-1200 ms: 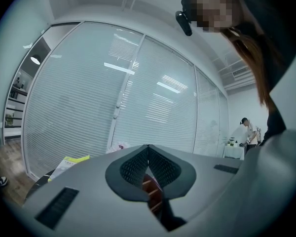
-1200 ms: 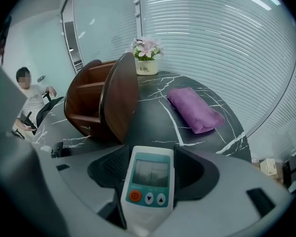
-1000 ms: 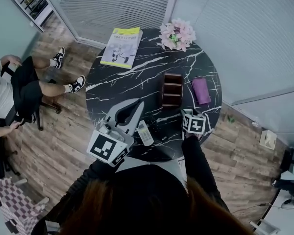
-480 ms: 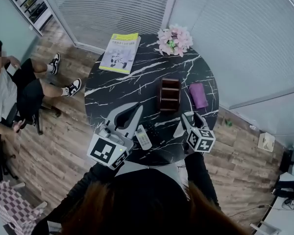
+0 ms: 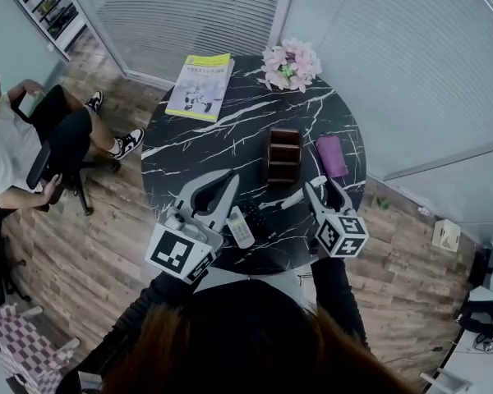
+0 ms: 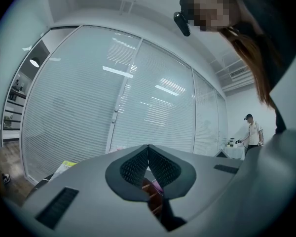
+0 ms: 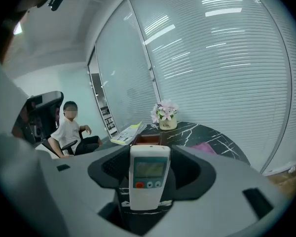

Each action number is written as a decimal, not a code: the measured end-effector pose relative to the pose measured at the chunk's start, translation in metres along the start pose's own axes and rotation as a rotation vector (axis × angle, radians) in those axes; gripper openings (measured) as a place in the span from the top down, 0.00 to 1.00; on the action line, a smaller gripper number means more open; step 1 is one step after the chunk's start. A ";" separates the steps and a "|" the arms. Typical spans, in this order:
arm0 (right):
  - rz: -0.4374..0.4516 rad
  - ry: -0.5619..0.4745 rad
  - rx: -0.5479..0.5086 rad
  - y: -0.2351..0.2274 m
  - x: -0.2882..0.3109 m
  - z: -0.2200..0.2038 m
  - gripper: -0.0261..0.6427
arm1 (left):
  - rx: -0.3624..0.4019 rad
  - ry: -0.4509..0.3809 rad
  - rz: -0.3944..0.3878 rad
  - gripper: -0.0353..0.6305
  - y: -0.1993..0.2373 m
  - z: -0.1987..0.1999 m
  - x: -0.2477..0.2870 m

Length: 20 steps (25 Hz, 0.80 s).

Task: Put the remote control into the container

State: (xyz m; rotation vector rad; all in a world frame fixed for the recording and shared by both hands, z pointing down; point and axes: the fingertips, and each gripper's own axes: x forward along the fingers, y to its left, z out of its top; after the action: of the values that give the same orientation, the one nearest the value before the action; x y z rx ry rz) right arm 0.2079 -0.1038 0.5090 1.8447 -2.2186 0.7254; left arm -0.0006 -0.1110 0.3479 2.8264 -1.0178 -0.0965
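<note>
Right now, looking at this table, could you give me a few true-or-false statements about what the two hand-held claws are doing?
1. The right gripper holds a white remote control. True.
2. That remote sits inside the brown container. False: it is between the right gripper's jaws, short of the container.
3. A second white remote lies on the table beside the left gripper. True.
4. The left gripper grips the yellow book. False: its jaws are together on nothing, and the book lies at the table's far edge.
</note>
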 end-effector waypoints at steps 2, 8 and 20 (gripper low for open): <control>0.015 -0.041 -0.003 0.007 -0.005 0.021 0.57 | 0.000 -0.003 0.005 0.93 0.001 0.001 -0.001; 0.101 -0.204 0.056 0.026 -0.007 0.092 0.57 | -0.008 -0.025 0.025 0.93 0.005 0.004 -0.007; 0.044 -0.309 0.123 0.012 0.064 0.150 0.57 | -0.007 -0.016 0.039 0.93 0.007 0.003 -0.013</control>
State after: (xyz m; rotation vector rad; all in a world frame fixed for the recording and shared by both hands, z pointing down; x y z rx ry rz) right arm 0.2089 -0.2278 0.4032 2.0978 -2.4579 0.6333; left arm -0.0153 -0.1078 0.3461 2.8018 -1.0737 -0.1188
